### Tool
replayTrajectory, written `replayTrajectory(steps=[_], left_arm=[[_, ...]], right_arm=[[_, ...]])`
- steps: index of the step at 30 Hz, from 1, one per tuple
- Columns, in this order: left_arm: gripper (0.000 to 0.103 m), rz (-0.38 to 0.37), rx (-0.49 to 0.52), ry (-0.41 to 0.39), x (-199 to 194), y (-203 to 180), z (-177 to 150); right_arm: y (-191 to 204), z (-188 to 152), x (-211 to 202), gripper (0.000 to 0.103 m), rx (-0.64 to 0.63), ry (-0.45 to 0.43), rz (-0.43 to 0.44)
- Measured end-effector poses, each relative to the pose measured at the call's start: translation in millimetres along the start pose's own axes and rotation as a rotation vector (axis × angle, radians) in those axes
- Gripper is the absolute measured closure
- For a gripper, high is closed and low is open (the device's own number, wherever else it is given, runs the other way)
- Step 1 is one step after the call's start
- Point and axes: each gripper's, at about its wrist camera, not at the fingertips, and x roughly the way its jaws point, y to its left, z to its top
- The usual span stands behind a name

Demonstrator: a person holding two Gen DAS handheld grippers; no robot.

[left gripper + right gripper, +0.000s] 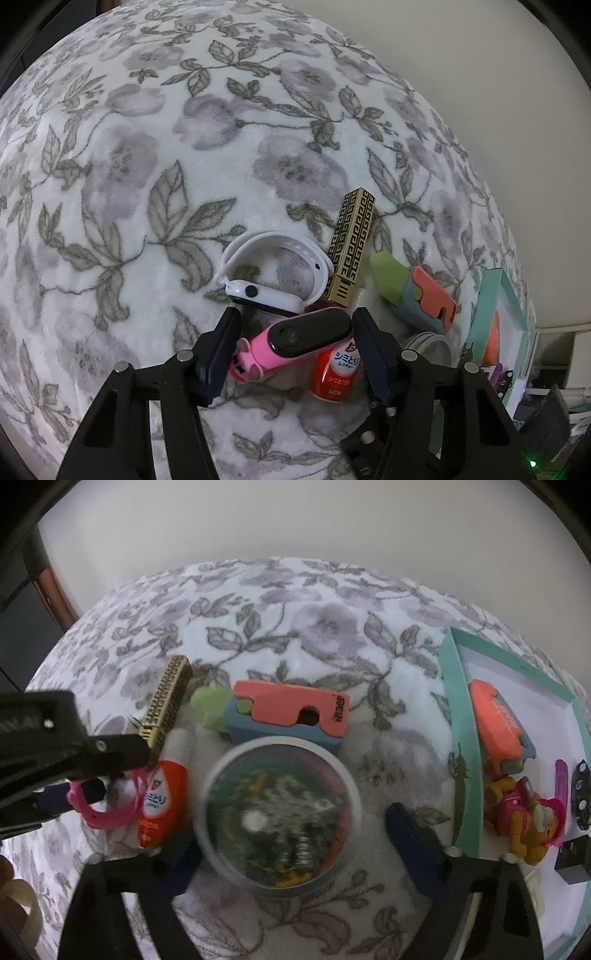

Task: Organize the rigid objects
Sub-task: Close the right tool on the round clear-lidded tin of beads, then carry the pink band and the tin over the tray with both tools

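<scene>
**Two hand-held grippers, two targets on the floral blanket**

Left hand-held gripper (pixel 293 345) is down over the pink band (pixel 295 341), and here is the relation that matters — the band's long axis runs across the gap, from the pig-shaped end at lower left up to the dark pod at upper right, so the jaws bracket it end to end, not across its narrow width. The fingers (pixel 218 354) stand partly spread; the far finger sits at the pod's tip, the near one just beside the pig end. Whether either pad presses yet, I cannot tell. By my reading this is the closing-in step of a grasp.

Crowded neighbours: white watch (pixel 273 273) just behind, gold case (pixel 351 247) leaning beside it, red bottle (pixel 334 369) lying under the band's right end — a snag risk, I judge.

Right hand-held gripper (pixel 295 834) straddles the round jar (pixel 277 812), seen lid-on from above, jaws spread wide. One finger (pixel 413 845) stands clear of the rim; the other is at the rim, contact unclear. Nothing is held.

The teal tray (pixel 458 709) lies to the right, nearer this hand, with a toy dog (pixel 524 819) already inside. The coral block (pixel 291 716) waits behind the jar.
</scene>
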Motion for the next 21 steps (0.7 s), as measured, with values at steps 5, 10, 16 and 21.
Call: replayTrajectory(steps=[5, 10, 16, 21], left_arm=[[0.040, -0.004, 0.002, -0.004, -0.7, -0.4, 0.7], [0.040, -0.023, -0.003, -0.005, -4.9, 1.9, 0.6], [0.040, -0.087, 0.000, -0.058, -32.7, -1.7, 5.3], [0.040, -0.151, 0.035, -0.128, -64.6, -15.3, 8.3]], right_arm=[[-0.3, 3.2, -4.4, 0.030, 0.004, -0.002, 0.042], [-3.7, 8.4, -12.9, 0.030, 0.029, -0.012, 0.089], [-11.9, 19.8, -44.2, 0.030, 0.049, -0.093, 0.120], [-25.8, 32.0, -82.1, 0.030, 0.074, -0.181, 0.123]])
